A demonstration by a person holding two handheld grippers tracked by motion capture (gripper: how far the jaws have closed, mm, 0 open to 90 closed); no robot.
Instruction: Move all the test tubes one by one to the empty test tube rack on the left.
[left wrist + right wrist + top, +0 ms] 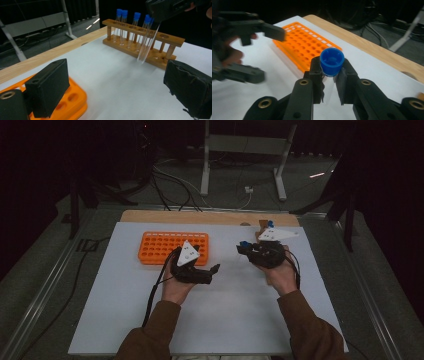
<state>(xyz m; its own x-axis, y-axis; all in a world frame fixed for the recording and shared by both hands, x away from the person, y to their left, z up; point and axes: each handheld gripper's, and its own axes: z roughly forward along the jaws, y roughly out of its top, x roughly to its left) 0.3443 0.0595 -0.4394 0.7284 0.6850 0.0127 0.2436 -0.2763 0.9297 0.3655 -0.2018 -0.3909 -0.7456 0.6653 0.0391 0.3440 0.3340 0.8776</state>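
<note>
My right gripper [332, 75] is shut on a clear test tube with a blue cap [332, 61]. In the left gripper view the tube [147, 47] hangs tilted in front of a wooden rack [165, 38] that holds several more blue-capped tubes. An orange rack [165, 247] full of empty holes lies at the left of the white board. My left gripper [216, 270] is open beside that rack's right end, nothing between its jaws, which point toward the right gripper [243, 246]. The orange rack's corner [72, 100] shows under my left gripper's [117, 87] near jaw.
The white board [225, 315] lies on a wooden table [150, 216] whose far strip shows behind it. Cables and a metal stand [245, 150] are on the floor beyond. The wooden rack [263, 225] sits at the board's far right, partly behind my right hand.
</note>
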